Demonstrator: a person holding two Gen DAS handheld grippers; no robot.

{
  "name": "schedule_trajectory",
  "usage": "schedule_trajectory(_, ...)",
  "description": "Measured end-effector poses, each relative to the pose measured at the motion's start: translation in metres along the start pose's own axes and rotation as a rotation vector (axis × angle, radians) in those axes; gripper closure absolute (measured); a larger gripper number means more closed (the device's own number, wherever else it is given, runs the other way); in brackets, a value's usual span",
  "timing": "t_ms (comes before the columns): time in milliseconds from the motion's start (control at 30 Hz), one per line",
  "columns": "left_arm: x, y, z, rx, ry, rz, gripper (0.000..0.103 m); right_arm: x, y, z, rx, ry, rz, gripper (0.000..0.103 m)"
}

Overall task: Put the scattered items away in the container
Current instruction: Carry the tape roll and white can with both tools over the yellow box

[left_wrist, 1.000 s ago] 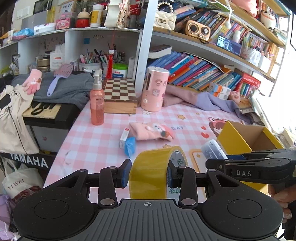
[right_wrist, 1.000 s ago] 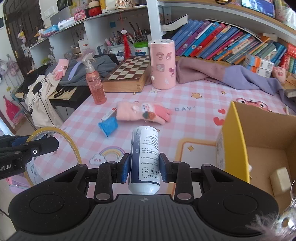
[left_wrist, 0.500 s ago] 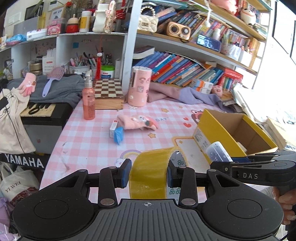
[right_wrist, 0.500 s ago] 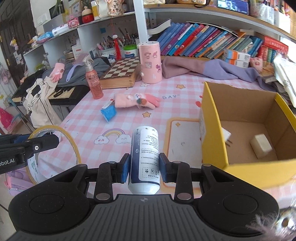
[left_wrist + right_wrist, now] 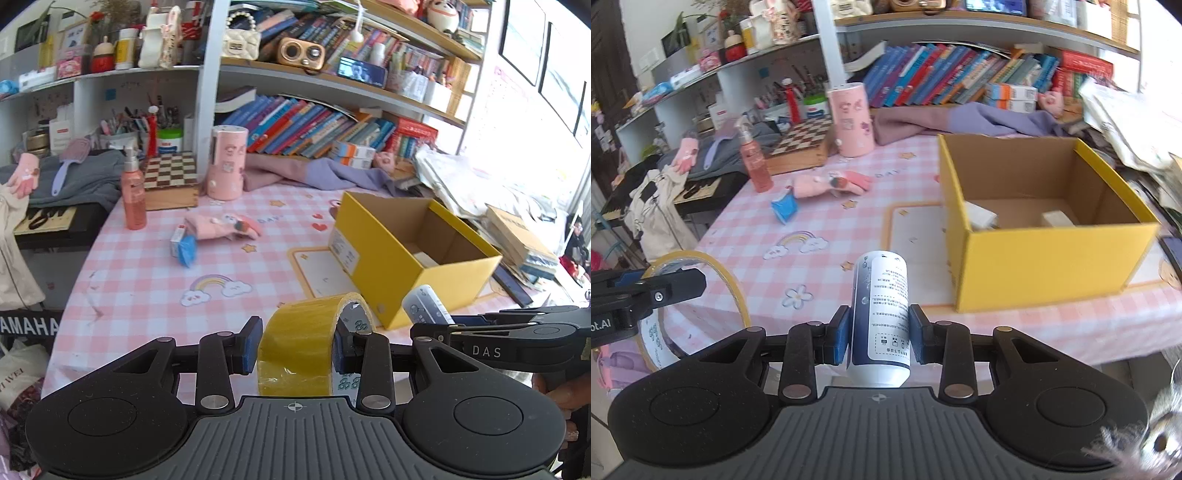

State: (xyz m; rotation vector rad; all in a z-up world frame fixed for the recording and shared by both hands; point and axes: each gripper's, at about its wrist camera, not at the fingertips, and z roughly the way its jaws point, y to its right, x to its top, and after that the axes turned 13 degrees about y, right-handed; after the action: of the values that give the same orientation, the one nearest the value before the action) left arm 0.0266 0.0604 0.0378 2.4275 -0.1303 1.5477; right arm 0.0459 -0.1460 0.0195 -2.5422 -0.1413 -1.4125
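Observation:
My left gripper (image 5: 295, 345) is shut on a yellow tape roll (image 5: 299, 343), held near the table's front edge. The roll also shows in the right wrist view (image 5: 698, 291). My right gripper (image 5: 879, 334) is shut on a white and blue bottle (image 5: 881, 314), held in front of the yellow cardboard box (image 5: 1045, 266). The box (image 5: 384, 258) stands open on the right and holds a couple of small white items (image 5: 982, 219). A pink glove (image 5: 221, 227), a blue packet (image 5: 187, 249) and a small white box (image 5: 177, 236) lie on the pink checked tablecloth (image 5: 147, 280).
A pink spray bottle (image 5: 133, 199), a chessboard box (image 5: 170, 181) and a pink canister (image 5: 226, 168) stand at the table's back. Purple cloth (image 5: 325, 173) and bookshelves lie behind. Stacked papers and books (image 5: 517, 236) sit right of the box. A keyboard (image 5: 48, 221) is left.
Both grippers have pulled back and risen from the table, still holding the tape roll and the bottle. The yellow box now lies further ahead and shows more of its inside.

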Motion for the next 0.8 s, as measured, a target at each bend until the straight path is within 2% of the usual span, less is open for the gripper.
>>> schedule_trajectory(467, -0.02, 0.048, 0.01, -0.159, -0.06, 0.019, 0.067, -0.036, 0.041, -0.04, -0.136, -0.057, 0.075, 0.072)
schedule_trajectory(800, -0.024, 0.081, 0.024, -0.266, -0.088, 0.044, 0.067, -0.047, 0.064, -0.064, -0.221, -0.061, 0.115, 0.072)
